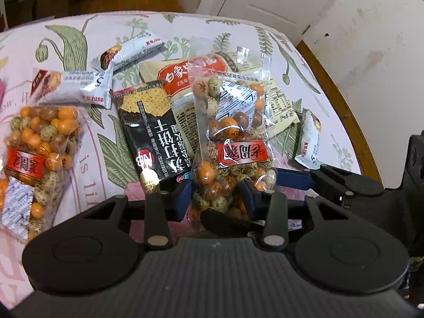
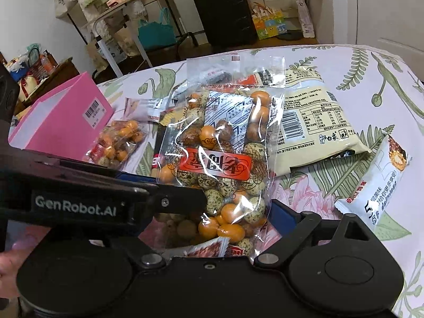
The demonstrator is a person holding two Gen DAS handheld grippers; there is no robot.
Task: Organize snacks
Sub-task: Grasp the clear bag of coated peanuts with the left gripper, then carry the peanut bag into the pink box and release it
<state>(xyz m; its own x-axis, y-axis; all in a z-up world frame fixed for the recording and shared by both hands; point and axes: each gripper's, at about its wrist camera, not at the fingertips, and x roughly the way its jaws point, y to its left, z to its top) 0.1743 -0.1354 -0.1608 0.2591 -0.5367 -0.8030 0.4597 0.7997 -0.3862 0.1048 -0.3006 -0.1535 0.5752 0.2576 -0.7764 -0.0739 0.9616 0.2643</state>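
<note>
Picking seems the step in hand — the left tool [image 1: 217, 196] is clenched on the near end of the clear bag of coated nuts [image 1: 233, 137] at the desk's [image 1: 312, 61] near edge, the right tool [image 2: 209, 209] stands released around it — next, probably a lift toward the pink box [image 2: 63, 116] at far left.

This is a lived-in room of a home. A floral cloth [image 2: 344, 61] covers the round counter [image 1: 341, 111]; past its far edge stand a black suitcase [image 2: 225, 13], a teal bag [image 2: 156, 30], a folding stand [image 2: 116, 21] and white panelled doors [image 1: 265, 2] on a wooden floor [image 1: 159, 2].
</note>
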